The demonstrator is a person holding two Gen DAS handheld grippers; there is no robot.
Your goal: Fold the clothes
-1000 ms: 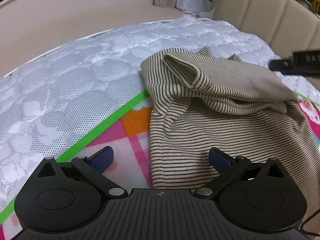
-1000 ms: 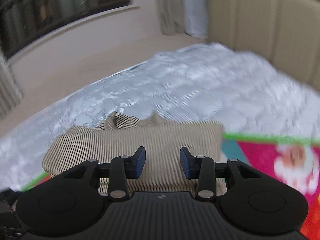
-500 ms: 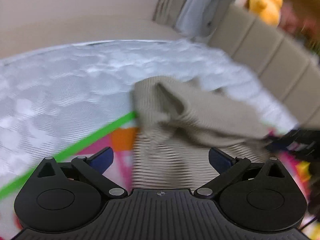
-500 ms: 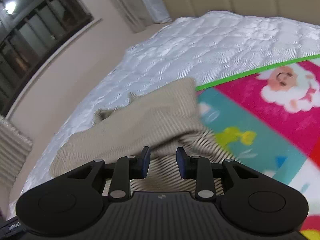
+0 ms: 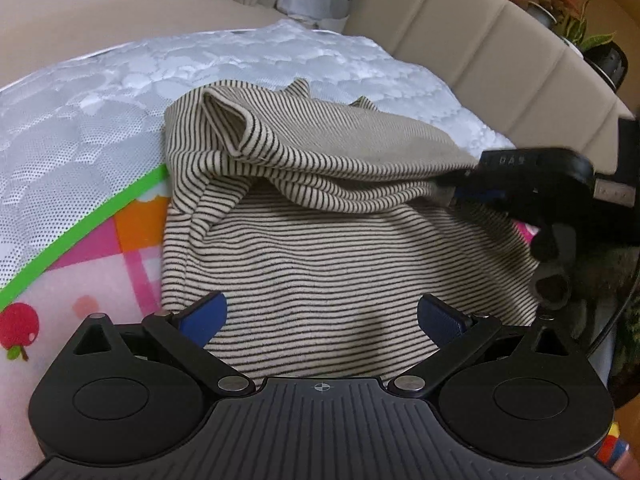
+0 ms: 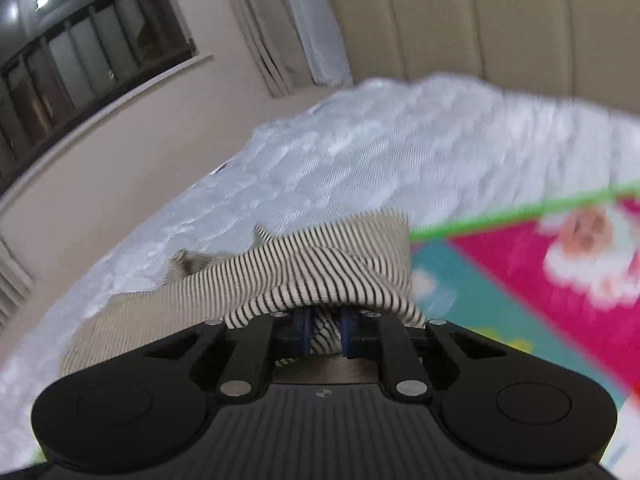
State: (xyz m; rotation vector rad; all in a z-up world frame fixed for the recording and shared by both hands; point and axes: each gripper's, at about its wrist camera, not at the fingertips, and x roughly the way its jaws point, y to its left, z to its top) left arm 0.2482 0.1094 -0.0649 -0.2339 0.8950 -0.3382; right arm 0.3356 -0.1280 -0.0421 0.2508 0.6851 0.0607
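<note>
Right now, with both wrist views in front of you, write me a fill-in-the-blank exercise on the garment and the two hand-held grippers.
1. The striped shirt is beige with thin ____ stripes.
2. The right hand-held gripper is ____ on a fold of the shirt.
3. The left hand-held gripper hovers over the shirt with its jaws ____.
4. The colourful play mat has a bright ____ border.

Missing words: black; shut; open; green

We are in a bedroom at home. We see a bed with a white bumpy mattress (image 5: 100, 120) and a soft tan headboard (image 5: 480, 40). A bright play mat (image 6: 520, 280) with cartoon pictures lies on it. Curtains (image 6: 272, 40) hang by a window (image 6: 80, 60).
</note>
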